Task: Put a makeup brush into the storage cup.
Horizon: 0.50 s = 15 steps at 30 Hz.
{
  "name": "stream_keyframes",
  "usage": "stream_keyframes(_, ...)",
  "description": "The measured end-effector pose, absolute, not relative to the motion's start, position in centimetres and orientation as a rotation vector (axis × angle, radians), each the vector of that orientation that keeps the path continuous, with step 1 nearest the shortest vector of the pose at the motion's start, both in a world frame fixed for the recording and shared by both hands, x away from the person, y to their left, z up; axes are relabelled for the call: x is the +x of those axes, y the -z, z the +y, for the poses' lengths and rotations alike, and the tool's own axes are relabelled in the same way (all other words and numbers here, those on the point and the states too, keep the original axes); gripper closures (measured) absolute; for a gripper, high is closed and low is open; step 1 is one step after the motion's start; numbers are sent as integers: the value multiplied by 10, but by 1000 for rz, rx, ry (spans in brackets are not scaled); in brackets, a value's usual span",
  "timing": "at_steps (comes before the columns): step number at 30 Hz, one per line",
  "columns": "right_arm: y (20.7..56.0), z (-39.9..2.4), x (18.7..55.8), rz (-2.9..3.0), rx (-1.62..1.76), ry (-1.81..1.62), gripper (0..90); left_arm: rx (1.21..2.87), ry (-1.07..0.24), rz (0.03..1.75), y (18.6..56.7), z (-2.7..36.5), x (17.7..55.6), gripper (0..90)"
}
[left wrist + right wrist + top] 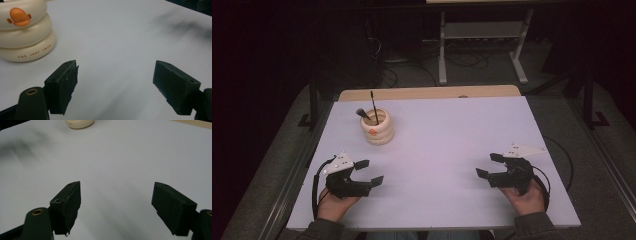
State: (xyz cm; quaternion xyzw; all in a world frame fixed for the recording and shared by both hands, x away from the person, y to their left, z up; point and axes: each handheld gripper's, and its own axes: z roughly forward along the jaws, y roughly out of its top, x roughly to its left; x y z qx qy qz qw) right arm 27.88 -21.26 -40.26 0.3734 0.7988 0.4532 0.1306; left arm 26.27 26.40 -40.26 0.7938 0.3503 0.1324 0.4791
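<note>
Left gripper (369, 172): jaws wide apart, nothing between the pads, held low near the table's left front, pointing inward to the right. Left hand (333, 204) grips it from behind, forearm in from the bottom edge. Right gripper (490, 165): jaws equally spread, empty, pointing inward to the left. Right hand (526, 199) wraps its body from below. Both grippers sit level, well apart, roughly mirrored.
</note>
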Motion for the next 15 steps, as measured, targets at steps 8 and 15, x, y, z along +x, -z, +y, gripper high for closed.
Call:
stream_keyframes(8,404,-211,279,2327,1073,-1327,225,1920,-328,860,404,270,261,193)
stream_keyframes(15,406,-210,280,2326,1060,-1335,226,1955,-334,847,407,268,261,194)
